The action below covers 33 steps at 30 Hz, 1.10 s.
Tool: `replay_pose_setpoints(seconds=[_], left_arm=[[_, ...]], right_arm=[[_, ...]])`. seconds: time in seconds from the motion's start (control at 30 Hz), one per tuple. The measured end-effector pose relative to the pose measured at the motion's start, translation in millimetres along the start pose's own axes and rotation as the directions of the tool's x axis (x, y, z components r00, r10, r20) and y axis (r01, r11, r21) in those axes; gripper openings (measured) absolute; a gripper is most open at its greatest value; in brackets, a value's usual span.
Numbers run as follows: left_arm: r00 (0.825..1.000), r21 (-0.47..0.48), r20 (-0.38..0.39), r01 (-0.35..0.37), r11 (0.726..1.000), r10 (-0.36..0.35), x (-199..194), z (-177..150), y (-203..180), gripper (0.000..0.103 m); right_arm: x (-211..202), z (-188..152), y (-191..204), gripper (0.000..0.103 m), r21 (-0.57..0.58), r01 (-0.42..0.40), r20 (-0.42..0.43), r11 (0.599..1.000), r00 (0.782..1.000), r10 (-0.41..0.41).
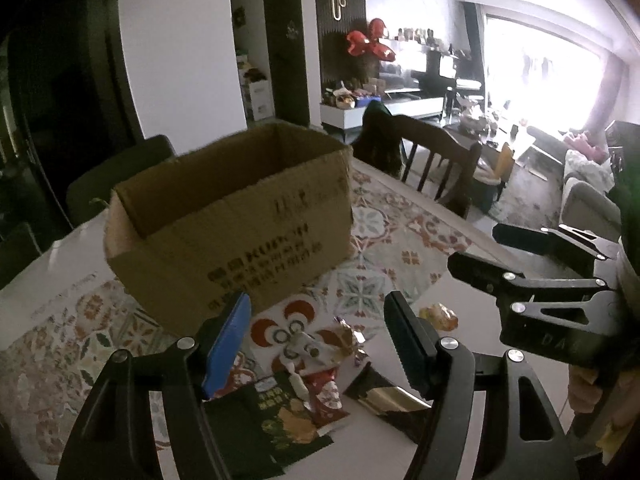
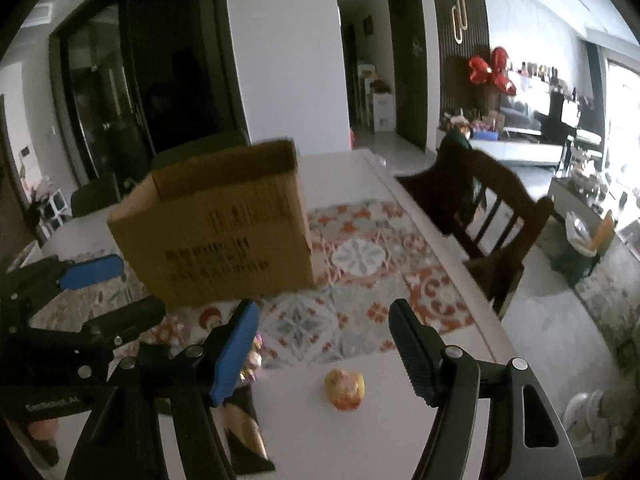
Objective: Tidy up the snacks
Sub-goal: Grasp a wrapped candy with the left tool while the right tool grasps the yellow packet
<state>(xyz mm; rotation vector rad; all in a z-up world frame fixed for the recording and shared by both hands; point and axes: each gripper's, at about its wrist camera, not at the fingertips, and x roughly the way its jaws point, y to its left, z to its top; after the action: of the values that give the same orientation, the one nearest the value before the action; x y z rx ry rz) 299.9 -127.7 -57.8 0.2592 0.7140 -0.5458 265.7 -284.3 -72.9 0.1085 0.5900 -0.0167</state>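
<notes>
Room: living and dining space, bright window far right, red balloons (image 1: 370,42) against the dark slatted wall, a dark wooden chair (image 2: 486,210) at the right edge of the table.
Table: white table (image 2: 404,408) under a patterned mat (image 2: 360,256) in orange and grey tiles.
Box: open cardboard box (image 1: 236,220) stood on the mat on the far left part of the table, flaps up, dark print on its near face; what lay inside could not be told.
Left hand-held gripper (image 1: 316,344): spread, blue pad on one finger and black pad on the other, nothing between them, poised above the pile of packets.
Right hand-held gripper (image 2: 324,344): spread, empty, poised above the yellow snack; it lay just right of the left one.
Snack pile: dark green packet (image 1: 276,424) nearest, a red-and-white wrapper (image 1: 326,392) touching it, a white packet (image 1: 308,350) with red rings beyond, all on the near part of the table in front of the box.
Black-and-gold packet (image 1: 386,398): flat on the table right of the pile.
Yellow snack (image 2: 345,389): small wrapped yellow-orange piece, alone on bare white table, near right, apart from the pile.
</notes>
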Motion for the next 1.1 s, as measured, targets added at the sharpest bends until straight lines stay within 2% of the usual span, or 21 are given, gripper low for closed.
replay_pose_setpoints(seconds=[0.4,0.73,0.8,0.9,1.1], left_arm=[[0.995,0.038,-0.092,0.042,0.998,-0.038,41,-21,-10,0.068],[0.976,0.016,-0.182,0.124,0.992,-0.119,76,-35,-10,0.060],[0.975,0.021,-0.192,0.120,0.993,-0.114,82,-35,-11,0.060],[0.970,0.003,-0.209,0.129,0.992,-0.125,91,-35,-12,0.056],[0.962,-0.028,-0.234,0.138,0.990,-0.141,107,-36,-11,0.047]], right_arm=[[30,-37,-14,0.068,0.034,0.016,-0.129,0.999,0.992,-0.011],[50,-54,-18,0.067,0.052,0.014,-0.188,0.999,0.982,-0.004],[54,-56,-21,0.067,0.067,0.010,-0.199,0.998,0.980,0.004],[61,-60,-24,0.060,0.098,-0.007,-0.224,0.995,0.974,0.028],[70,-63,-26,0.060,0.120,-0.015,-0.240,0.993,0.970,0.043]])
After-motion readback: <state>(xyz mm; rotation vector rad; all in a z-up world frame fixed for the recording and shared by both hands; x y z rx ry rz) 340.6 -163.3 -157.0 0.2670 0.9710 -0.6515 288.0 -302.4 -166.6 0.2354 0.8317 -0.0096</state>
